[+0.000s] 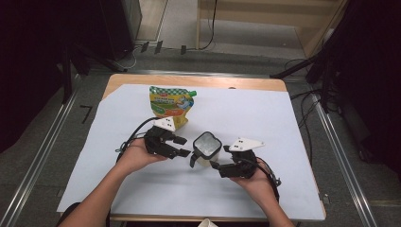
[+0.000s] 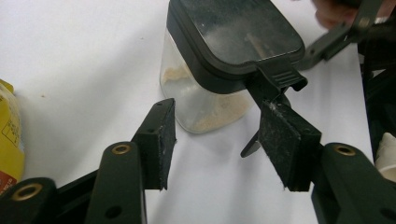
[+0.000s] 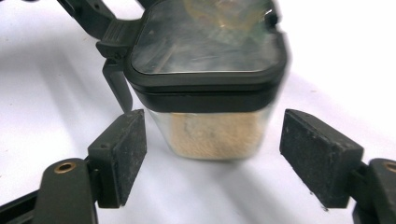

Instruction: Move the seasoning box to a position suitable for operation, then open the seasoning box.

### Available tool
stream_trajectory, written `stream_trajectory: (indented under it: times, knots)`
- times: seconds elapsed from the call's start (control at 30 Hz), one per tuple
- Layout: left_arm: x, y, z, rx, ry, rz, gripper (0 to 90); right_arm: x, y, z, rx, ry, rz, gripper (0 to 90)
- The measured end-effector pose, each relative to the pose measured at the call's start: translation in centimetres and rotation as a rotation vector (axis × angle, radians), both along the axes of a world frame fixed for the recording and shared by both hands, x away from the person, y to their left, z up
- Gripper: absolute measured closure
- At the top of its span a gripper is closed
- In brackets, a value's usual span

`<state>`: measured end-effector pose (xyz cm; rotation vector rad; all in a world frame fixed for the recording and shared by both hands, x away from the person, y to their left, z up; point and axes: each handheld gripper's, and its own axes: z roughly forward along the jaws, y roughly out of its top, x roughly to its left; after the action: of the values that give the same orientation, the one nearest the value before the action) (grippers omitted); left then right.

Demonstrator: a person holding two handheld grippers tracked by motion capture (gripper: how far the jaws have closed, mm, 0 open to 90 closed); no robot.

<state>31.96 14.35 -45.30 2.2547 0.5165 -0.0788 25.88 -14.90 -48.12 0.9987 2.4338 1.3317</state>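
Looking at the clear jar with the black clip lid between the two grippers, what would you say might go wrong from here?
The clear plastic jar with a black latching lid stands free, with the right gripper open around it, so a one-sided touch might tip or slide it. The left gripper has one pad at the lid's latch; it could slip off that small tab. If the lid pops open abruptly, the tan powder inside may spill on the white sheet.

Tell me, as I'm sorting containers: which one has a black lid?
The clear jar between the claws; the yellow pouch behind it has a green cap.
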Motion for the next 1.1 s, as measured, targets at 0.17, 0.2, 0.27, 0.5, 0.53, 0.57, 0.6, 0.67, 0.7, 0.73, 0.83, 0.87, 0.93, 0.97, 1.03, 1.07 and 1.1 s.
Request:
stream_trajectory:
  times: [0.17,0.2,0.27,0.5,0.53,0.57,0.6,0.67,0.7,0.73,0.83,0.87,0.93,0.97,1.03,1.07,1.1]
  knots:
    - [0.2,-0.2,-0.2,-0.008,0.012,0.008,48.7,0.0,-1.3,0.4,0.02,-0.002,-0.033,38.6]
    - [0.1,-0.2,-0.2,0.002,0.008,0.003,48.9,0.0,-1.5,0.5,0.026,0.001,-0.035,39.9]
    - [0.0,-0.3,-0.4,0.016,0.003,-0.006,49.3,0.2,-1.7,0.7,0.031,0.009,-0.034,46.4]
    - [-0.3,-1.0,-0.9,0.048,0.016,-0.025,57.6,0.5,-1.8,1.0,0.025,0.01,-0.03,73.7]
    - [-0.4,-1.1,-1.0,0.063,0.008,-0.027,60.3,0.5,-1.8,1.0,0.026,0.004,-0.029,76.4]
    - [-0.5,-1.2,-1.1,0.069,0.007,-0.026,61.5,0.5,-1.9,1.0,0.031,0.003,-0.028,79.7]
    - [-0.5,-1.2,-1.1,0.071,0.005,-0.028,62.7,0.4,-1.9,1.0,0.031,0.004,-0.031,81.4]
    - [-0.6,-1.3,-1.2,0.073,0.008,-0.032,64.8,0.4,-1.8,1.0,0.033,0.007,-0.025,85.3]
    - [-0.6,-1.4,-1.2,0.078,0.007,-0.033,67.2,0.3,-1.7,1.0,0.047,0.013,-0.017,87.9]
    - [-0.6,-1.4,-1.3,0.079,0.011,-0.036,67.2,0.3,-1.7,1.0,0.047,0.013,-0.017,87.9]
    - [-0.8,-1.8,-1.3,0.086,0.003,-0.038,75.1,0.2,-1.1,0.9,0.065,0.031,-0.013,89.9]
    - [-1.0,-2.0,-1.2,0.086,-0.005,-0.035,75.1,0.2,-1.1,0.9,0.065,0.031,-0.013,89.9]
    - [-1.1,-2.3,-1.1,0.09,0.008,-0.04,83.3,0.1,-0.9,0.9,0.058,0.033,-0.015,89.9]
    - [-1.3,-2.5,-1.1,0.09,0.017,-0.033,86.1,0.1,-0.8,0.8,0.057,0.033,-0.014,90.0]
    - [-1.5,-2.8,-1.2,0.108,0.026,-0.041,89.3,0.2,-0.9,0.8,0.06,0.035,-0.017,90.0]
    - [-1.6,-2.8,-1.3,0.105,0.024,-0.044,89.8,0.3,-0.9,0.8,0.063,0.038,-0.019,90.0]
    - [-1.6,-2.9,-1.2,0.1,0.026,-0.046,90.0,0.3,-0.9,0.8,0.068,0.041,-0.02,90.0]
